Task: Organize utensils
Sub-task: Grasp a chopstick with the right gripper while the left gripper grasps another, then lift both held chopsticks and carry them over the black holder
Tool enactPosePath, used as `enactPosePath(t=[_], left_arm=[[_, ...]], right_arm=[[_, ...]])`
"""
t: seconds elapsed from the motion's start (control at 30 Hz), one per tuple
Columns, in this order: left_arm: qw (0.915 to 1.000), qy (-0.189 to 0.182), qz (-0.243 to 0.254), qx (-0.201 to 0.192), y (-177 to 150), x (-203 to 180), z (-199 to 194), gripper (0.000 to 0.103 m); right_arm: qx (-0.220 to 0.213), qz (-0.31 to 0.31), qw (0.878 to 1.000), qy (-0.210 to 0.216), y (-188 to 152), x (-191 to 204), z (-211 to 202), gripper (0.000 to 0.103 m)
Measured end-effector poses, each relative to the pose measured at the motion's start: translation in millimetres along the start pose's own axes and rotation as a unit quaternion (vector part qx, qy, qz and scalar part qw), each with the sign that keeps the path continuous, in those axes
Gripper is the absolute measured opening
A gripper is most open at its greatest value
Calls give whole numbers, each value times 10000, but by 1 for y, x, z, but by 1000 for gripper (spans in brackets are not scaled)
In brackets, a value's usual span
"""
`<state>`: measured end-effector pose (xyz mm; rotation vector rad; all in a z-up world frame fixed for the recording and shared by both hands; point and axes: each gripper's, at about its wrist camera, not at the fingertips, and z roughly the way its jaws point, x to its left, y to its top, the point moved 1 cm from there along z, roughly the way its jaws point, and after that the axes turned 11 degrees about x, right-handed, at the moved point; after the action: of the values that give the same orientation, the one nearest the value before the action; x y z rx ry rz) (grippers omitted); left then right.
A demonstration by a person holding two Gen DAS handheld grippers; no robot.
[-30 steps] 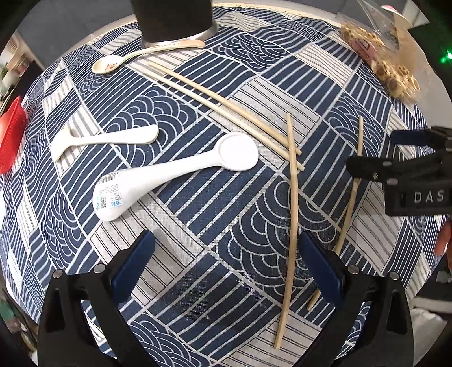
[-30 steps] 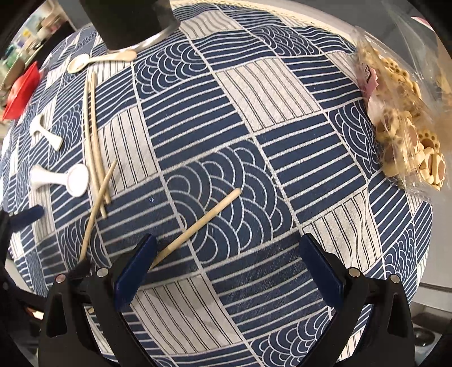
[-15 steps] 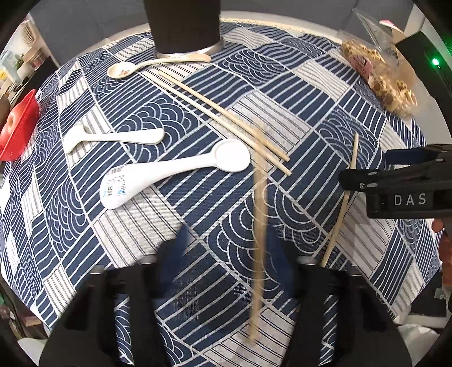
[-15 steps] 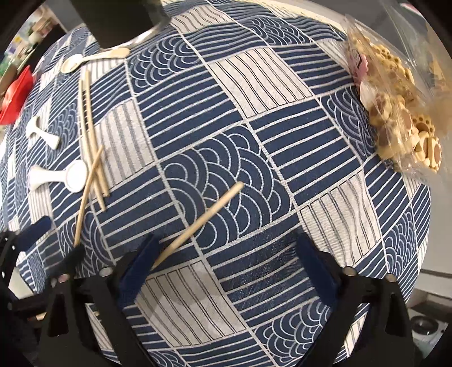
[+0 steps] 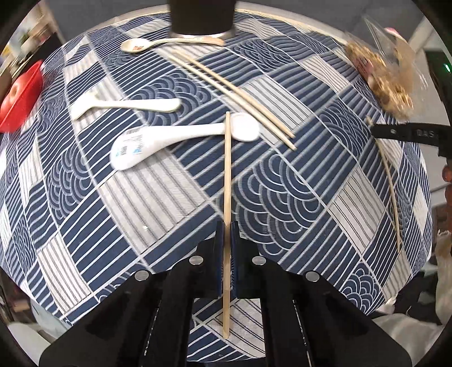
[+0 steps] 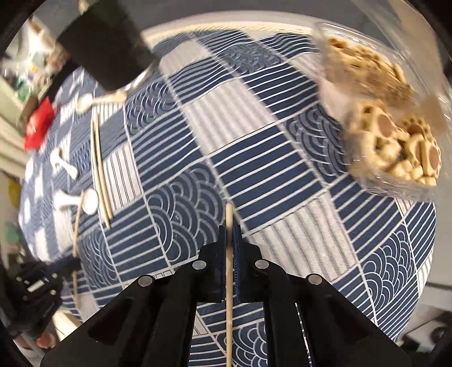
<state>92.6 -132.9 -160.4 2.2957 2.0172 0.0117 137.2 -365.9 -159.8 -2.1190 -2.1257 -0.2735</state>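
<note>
four chopsticks in all, one clenched in the left gripper, one in the right gripper, a pair lying by three spoons and a black holder, on a blue patterned tablecloth with bagged cookies at its edge.

I count four chopsticks: one pinched in my left tool, one in my right tool, and a pair lying together ahead of the left tool. There are three spoons beyond its tip. I also count one dark cup, one red bowl and one snack bag.
</note>
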Motion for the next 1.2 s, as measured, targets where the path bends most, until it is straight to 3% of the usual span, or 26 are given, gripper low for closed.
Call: enactPosePath(t=[0.13,0.3,0.43,0.57,0.7,0.77,0.87,1.2], left_arm=[[9991,-95,-408,-102,0,21,-7,5],[9979,-124,-573,-276,6,40,-24,5],[9947,-477,-780,-466,12,61,-43,5],[9919,-522,-911,-710,30,78,-63,5],[9902,-514,-888,-947,54,89,-84,5],[9893,-551,-833,-1063,71,94,-94,5],[9877,-624,-757,-1218,93,100,-108,5],[9836,-839,-162,-1587,168,112,-142,5]], right_arm=[[-299,142,9994,-46,4,-5,-20,5],[-518,90,9985,-139,19,-3,-36,5],[-693,-16,9974,-181,25,2,-52,5],[-964,-79,9953,46,30,13,-71,5],[-1439,-22,9893,247,36,22,-103,5],[-1575,-25,9873,193,42,29,-115,5],[-1682,-105,9854,-220,53,42,-130,5],[-2169,-100,9760,-193,94,83,-182,5]])
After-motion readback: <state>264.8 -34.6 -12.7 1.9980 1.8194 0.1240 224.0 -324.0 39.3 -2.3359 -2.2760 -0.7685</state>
